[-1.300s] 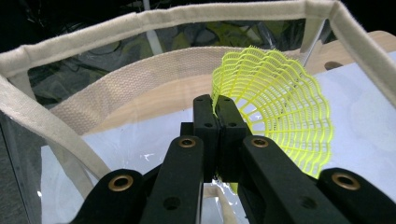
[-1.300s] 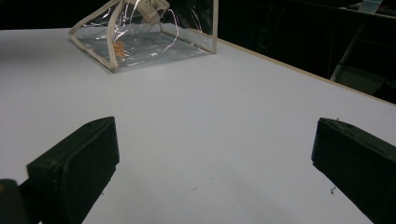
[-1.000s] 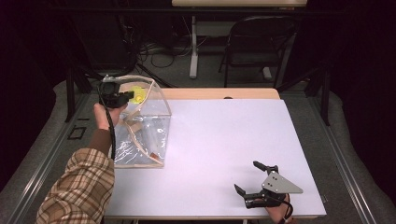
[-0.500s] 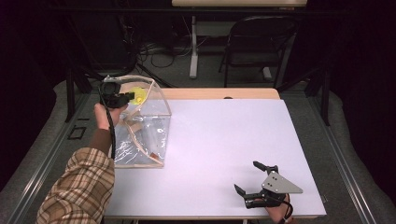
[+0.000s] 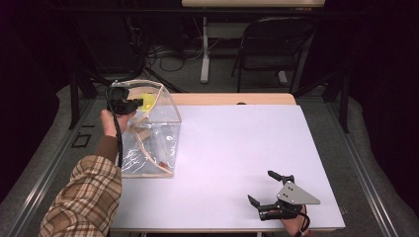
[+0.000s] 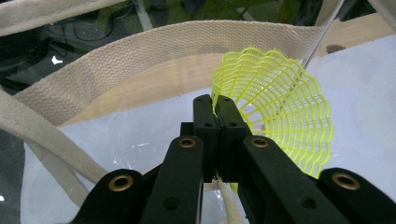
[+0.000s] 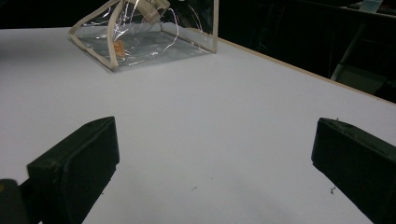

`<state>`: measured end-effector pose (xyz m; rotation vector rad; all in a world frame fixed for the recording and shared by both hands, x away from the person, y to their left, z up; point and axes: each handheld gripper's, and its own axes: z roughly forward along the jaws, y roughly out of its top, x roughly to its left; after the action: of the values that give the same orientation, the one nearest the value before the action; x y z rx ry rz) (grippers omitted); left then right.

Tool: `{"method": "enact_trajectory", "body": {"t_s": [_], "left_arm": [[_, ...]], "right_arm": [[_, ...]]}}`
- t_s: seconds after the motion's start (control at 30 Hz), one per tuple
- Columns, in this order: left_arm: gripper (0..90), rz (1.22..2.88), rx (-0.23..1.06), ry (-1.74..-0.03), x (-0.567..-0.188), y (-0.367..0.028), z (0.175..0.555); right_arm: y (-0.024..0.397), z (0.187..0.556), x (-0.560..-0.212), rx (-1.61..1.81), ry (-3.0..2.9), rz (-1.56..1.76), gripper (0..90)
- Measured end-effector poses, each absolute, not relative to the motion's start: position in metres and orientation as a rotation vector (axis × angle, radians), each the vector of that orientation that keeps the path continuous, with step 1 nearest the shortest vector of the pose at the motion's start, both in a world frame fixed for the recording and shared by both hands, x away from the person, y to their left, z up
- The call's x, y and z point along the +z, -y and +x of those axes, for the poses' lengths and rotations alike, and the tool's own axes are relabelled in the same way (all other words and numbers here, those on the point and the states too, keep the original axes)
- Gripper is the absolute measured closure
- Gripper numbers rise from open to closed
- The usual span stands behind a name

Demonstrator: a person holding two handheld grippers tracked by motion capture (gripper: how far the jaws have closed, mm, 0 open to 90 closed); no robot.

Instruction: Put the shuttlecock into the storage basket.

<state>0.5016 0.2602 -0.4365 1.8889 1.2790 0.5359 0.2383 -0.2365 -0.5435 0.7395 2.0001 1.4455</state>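
1. While the left claw (image 5: 132,104) hangs above the open top of a clear plastic bag (image 5: 150,143), its jaws are pressed together on the edge of a yellow shuttlecock (image 6: 280,102).
2. Seen in the left gripper view, the shuttlecock's net-like skirt fans out to the right of the black jaw tips, and only its rim is pinched between them.
3. Behind the shuttlecock in that view runs the bag's cream webbing strap (image 6: 154,60), curving across the frame.
4. From the high view, the bag stands upright near the left edge of the white desk (image 5: 237,148), with the shuttlecock (image 5: 146,102) up at its rim.
5. A hand (image 5: 112,121) with a plaid sleeve (image 5: 86,197) behind it holds the left claw up at the bag's near-left corner.
6. Well apart from the bag, the right claw (image 5: 263,187) sits low at the desk's near-right corner.
7. Its jaws are spread wide, with bare desk between them.
8. Looking along the right gripper view, the bag (image 7: 140,37) stands far off across the desk.
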Motion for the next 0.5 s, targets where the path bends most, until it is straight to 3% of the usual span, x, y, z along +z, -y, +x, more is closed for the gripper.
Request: {"method": "enact_trajectory", "body": {"t_s": [0.5], "left_arm": [[89.5,1.911,0.527,-1.286,-0.4394,-0.2583,0.5042]], "right_arm": [[0.2363,0.2382,-0.5434,1.444,-1.999,0.74,0.4]]}}
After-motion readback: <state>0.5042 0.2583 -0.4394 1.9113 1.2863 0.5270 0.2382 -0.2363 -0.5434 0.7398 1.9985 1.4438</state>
